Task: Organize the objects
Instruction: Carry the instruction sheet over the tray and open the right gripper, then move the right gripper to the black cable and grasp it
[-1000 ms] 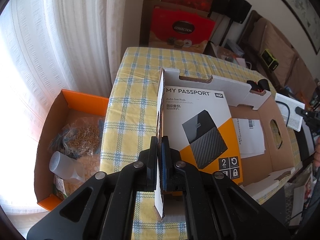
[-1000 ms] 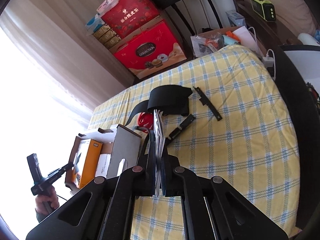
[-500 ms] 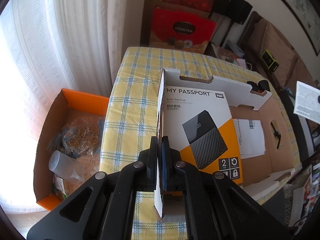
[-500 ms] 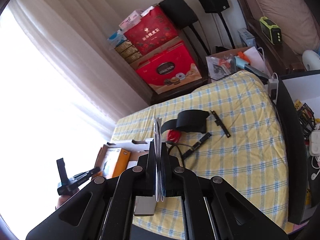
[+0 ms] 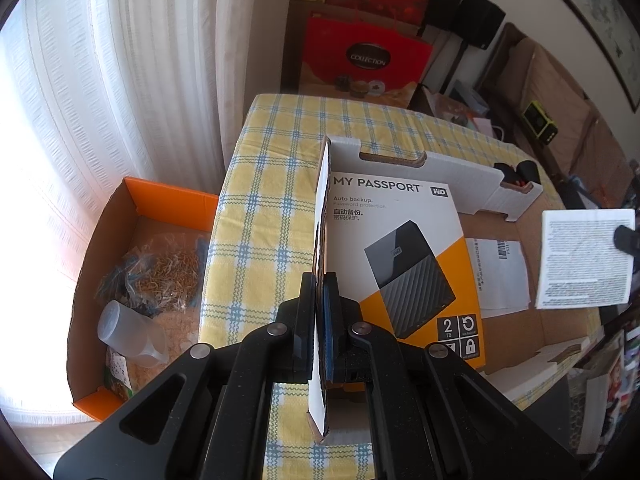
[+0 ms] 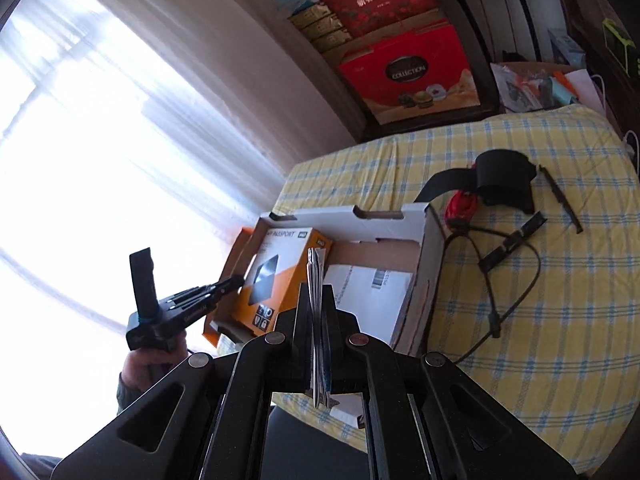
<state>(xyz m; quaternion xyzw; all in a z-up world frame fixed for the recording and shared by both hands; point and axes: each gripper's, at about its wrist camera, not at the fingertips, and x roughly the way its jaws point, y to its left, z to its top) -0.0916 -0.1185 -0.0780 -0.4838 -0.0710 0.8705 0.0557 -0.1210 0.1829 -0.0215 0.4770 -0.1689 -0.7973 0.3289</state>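
Covering table: yellow checked cloth (image 5: 260,216); curtain (image 5: 120,80) beside.

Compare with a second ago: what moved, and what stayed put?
The right gripper, shut on a folded leaflet, swung from above the black strap to over the open cardboard box. Nothing grabbed or released. The left gripper kept pinching the box's white flap; My Passport box unmoved.

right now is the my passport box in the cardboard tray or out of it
In. The My Passport box lies flat on the cardboard tray's floor, inside its white walls, beside a labelled paper.
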